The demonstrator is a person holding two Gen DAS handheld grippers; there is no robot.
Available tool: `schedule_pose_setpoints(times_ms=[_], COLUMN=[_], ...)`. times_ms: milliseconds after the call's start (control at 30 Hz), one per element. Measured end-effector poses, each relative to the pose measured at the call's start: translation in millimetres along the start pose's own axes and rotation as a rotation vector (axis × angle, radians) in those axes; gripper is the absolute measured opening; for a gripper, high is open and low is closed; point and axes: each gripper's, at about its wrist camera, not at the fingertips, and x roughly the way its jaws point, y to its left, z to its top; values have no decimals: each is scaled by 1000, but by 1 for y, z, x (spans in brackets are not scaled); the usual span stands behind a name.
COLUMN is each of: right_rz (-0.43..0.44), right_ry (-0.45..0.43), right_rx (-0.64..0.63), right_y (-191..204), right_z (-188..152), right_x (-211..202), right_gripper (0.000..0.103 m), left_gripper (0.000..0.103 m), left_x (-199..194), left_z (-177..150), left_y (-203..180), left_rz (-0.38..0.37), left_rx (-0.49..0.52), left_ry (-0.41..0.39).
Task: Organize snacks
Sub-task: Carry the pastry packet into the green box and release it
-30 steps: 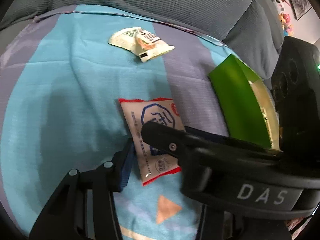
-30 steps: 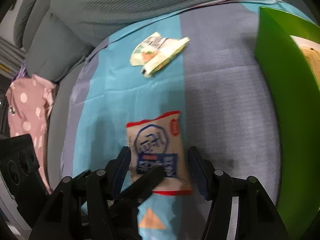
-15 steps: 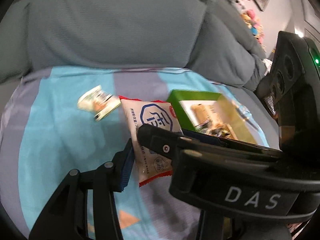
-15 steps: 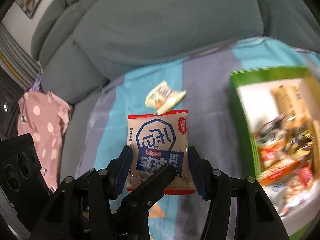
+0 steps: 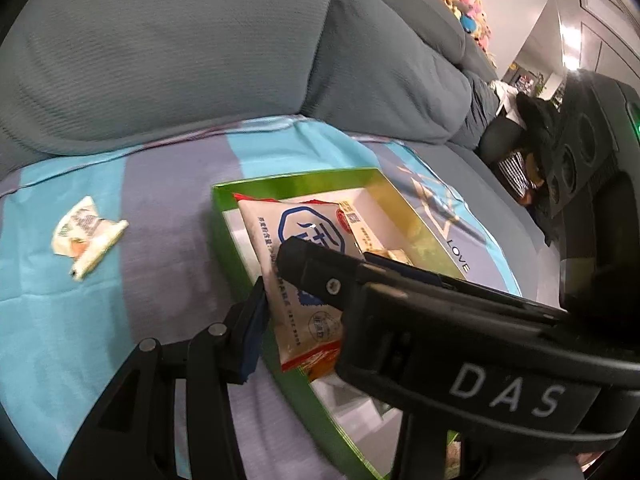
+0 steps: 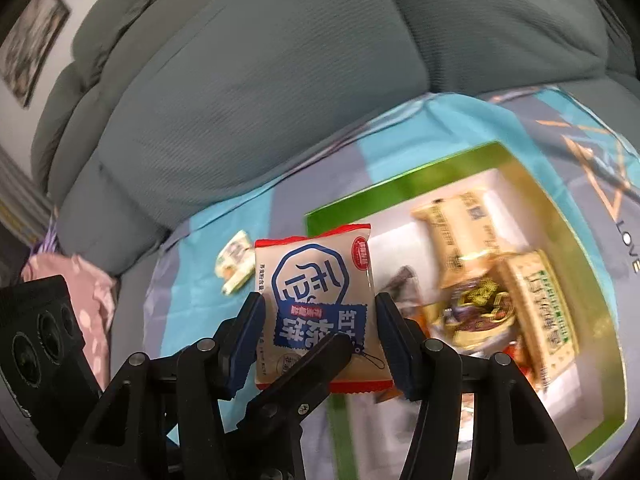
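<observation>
Two tongs: one snack packet is gripped by both at once.
Right tongs: closed on the packet's side edges; the jaws were just closing, the packet between them.
Left tongs: clamped on the packet's lower part, seen as a black finger crossing it in the right view.
Packet: held upright in the air over the near corner of the green box.
Box: partly filled with snacks, set on the blue-and-grey cloth covering the sofa seat.
Wrapper: left lying on the cloth, well apart from the box.
</observation>
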Motion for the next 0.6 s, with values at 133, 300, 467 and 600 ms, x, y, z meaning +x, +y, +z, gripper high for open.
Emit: schedule_pose_setpoints(times_ms=[133, 300, 467, 600], right_rz=[-11, -7, -22, -14], right_ry=[10, 27, 33, 36], right_rx=[55, 108, 129, 141], right_y=[-20, -35, -43, -48], right_z=[5, 9, 12, 15], right_x=[4, 10, 13, 14], right_gripper=[59, 60, 60, 60], left_gripper=[43, 43, 43, 43], left_x=[15, 26, 33, 38], left_z=[5, 9, 14, 16], left_y=[-6, -9, -15, -16], left_rz=[2, 1, 17, 29], left_rx=[12, 8, 18, 5], left_ry=[35, 68, 90, 97])
